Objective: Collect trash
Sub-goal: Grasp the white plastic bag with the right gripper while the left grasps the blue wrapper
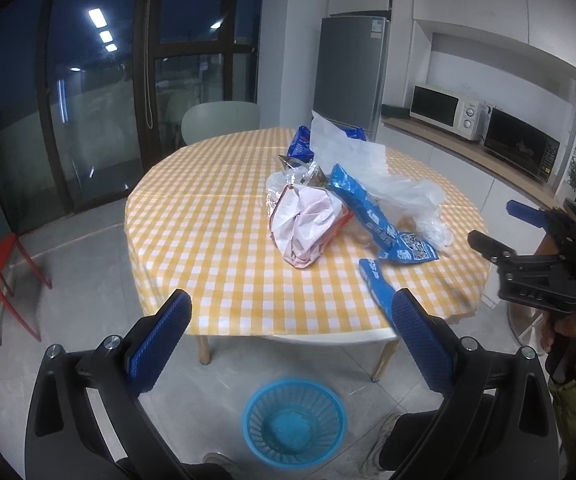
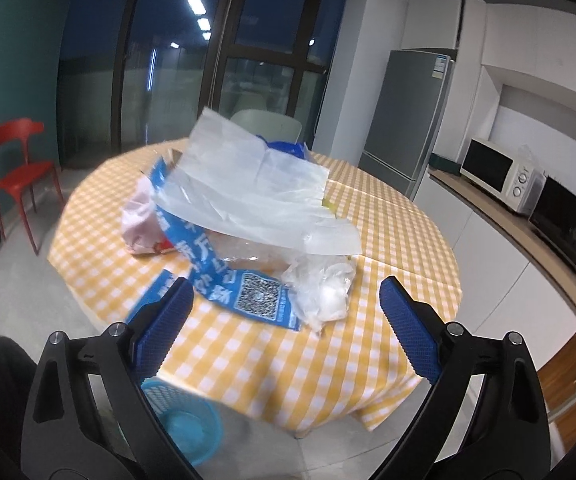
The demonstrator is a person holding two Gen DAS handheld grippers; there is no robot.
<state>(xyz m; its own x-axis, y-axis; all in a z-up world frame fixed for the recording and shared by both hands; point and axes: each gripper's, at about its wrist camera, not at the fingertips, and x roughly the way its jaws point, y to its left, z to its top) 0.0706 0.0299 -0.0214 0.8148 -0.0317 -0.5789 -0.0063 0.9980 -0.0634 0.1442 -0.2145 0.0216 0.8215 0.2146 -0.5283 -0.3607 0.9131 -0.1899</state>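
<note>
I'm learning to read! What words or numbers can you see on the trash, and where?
Blue wrapper: big white Chinese characters, too blurred to read; a QR code beside them.
Fridge: sticker, too small to read.
Pink wrapper: no readable print.

QR code on blue wrapper [image 2: 247, 292], white Chinese characters beside it, too blurred to read

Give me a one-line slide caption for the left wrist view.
Open left claw faces wrapper pile on checkered table; blue basket below.
</note>
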